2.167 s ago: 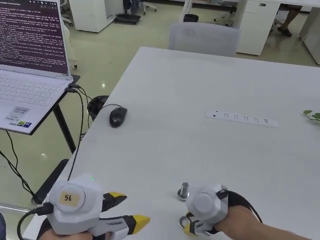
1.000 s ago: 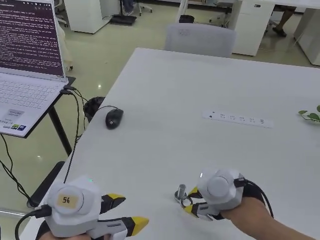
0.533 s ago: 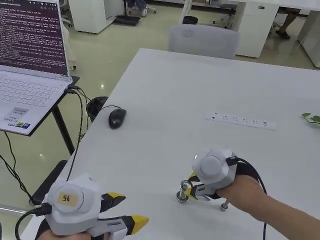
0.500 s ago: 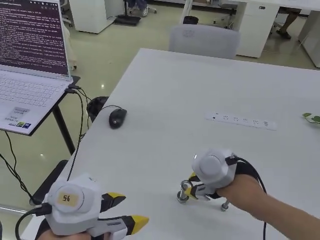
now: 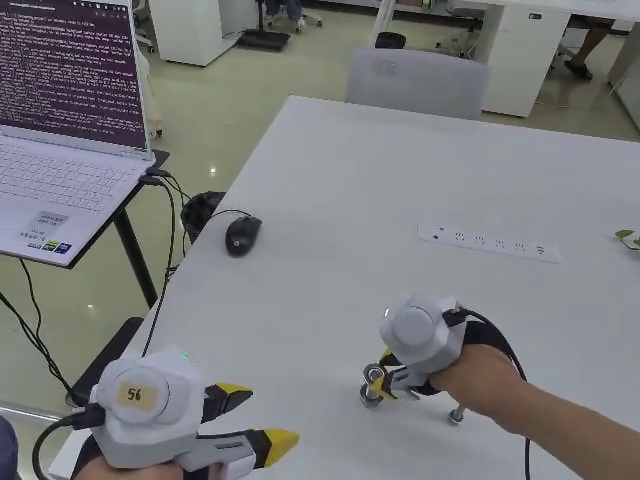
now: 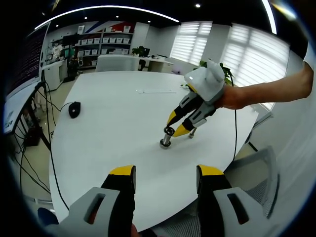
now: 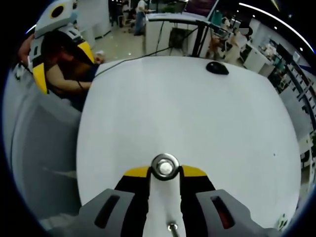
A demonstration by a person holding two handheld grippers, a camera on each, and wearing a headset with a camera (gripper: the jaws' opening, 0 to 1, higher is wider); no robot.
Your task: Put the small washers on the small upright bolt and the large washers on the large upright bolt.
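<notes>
**Head view.** Left tongs (image 5: 258, 416) sit lower left, at the near edge of the desk (image 5: 330, 170). Their jaws are apart w/ nothing btwn them, i.e. released. Right tongs (image 5: 384, 381) are to their right, tips pointing left and down. I read them as clenched on a washer (image 5: 375, 377) at the top of the large bolt (image 5: 371, 392). That bolt stands upright on the desk, directly at the right tongs' tips. The small bolt (image 5: 457, 413) stands upright on the far side of the right tongs from the left tongs, beside the hand holding them and apart from the large bolt. Mouse (image 5: 241, 235) and power strip (image 5: 488, 243) lie well beyond both tongs. A laptop (image 5: 60, 130) sits off the desk, left of the left tongs.

**Left gripper view.** My left jaws rise wide apart and empty. Ahead of them and well apart, the right tongs enter from the right and slant down to the large bolt. The washer is pinched btwn their yellow tips at the bolt's top. How far it sits down the shank I cannot tell.

**Right gripper view.** Along my right jaws, both yellow tips press the washer from either side. The bolt's end shows through the washer's hole. The left tongs are upper left, off the desk edge, jaws open. The mouse is far ahead of the tips.
</notes>
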